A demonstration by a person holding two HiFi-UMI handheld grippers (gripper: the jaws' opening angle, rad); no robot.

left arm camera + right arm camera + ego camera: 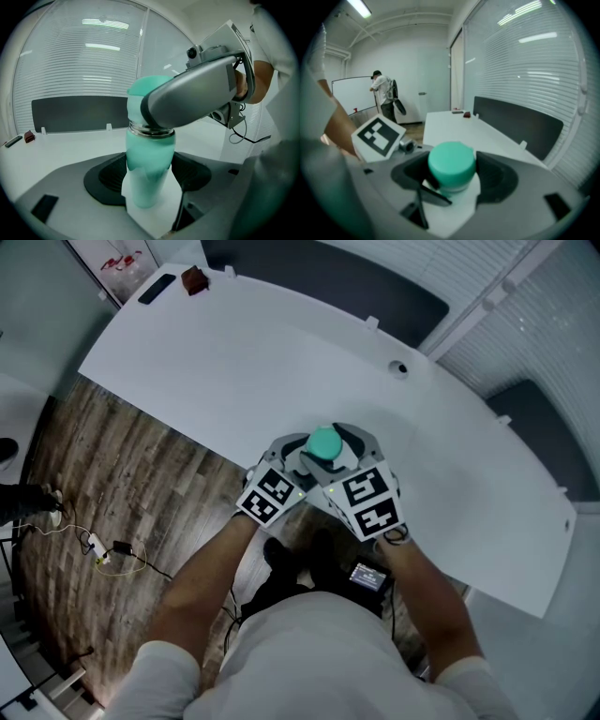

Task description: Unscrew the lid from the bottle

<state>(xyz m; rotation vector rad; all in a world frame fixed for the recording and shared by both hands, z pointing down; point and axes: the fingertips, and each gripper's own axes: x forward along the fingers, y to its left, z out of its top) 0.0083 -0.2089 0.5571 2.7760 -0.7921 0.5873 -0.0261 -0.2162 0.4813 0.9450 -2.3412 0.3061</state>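
I hold a mint-green bottle (147,164) upright between both grippers, over the white table's (281,352) near edge. My left gripper (298,454) is shut on the bottle's body, which sits between its dark pads (105,180). The round green lid (325,442) tops the bottle, above a clear threaded neck. My right gripper (342,451) is shut on the lid (451,162), and its grey jaw crosses the lid in the left gripper view. The bottle's base is hidden in the head view.
At the table's far left corner lie a black bar-shaped object (157,288) and a small dark red object (194,279). A cable hole (400,367) sits at the far edge. Cables lie on the wood floor (103,549). A person (384,96) stands far off by a whiteboard.
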